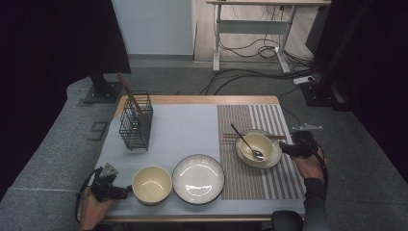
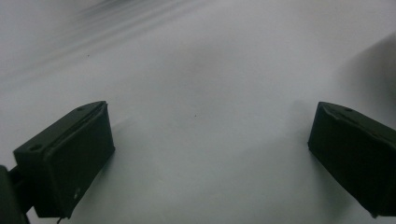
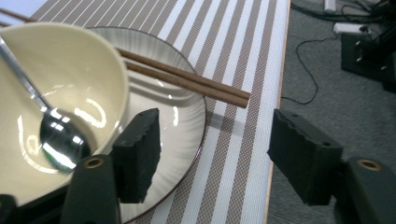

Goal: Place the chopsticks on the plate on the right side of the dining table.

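Note:
On the striped placemat [image 1: 250,185] a cream bowl [image 1: 263,142] sits on a ribbed plate [image 1: 275,160]. A metal spoon [image 1: 245,141] rests in the bowl. A pair of brown chopsticks [image 1: 230,138] lies across the plate's far side. My right gripper [image 1: 285,148] hovers at the plate's right rim, open. In the right gripper view its jaws [image 3: 212,149] stand wide apart with nothing between them, just short of the chopsticks' ends [image 3: 187,80], with the bowl [image 3: 70,70], spoon [image 3: 60,140] and plate [image 3: 184,116] to their left. My left gripper [image 1: 126,192] rests open at the front left, over bare white mat [image 2: 210,149].
A black wire basket [image 1: 135,124] with chopsticks leaning in it stands at the back left. A second cream bowl [image 1: 152,184] and a larger ribbed plate [image 1: 198,179] sit near the front edge. The table's right edge [image 3: 275,116] drops to grey floor with cables.

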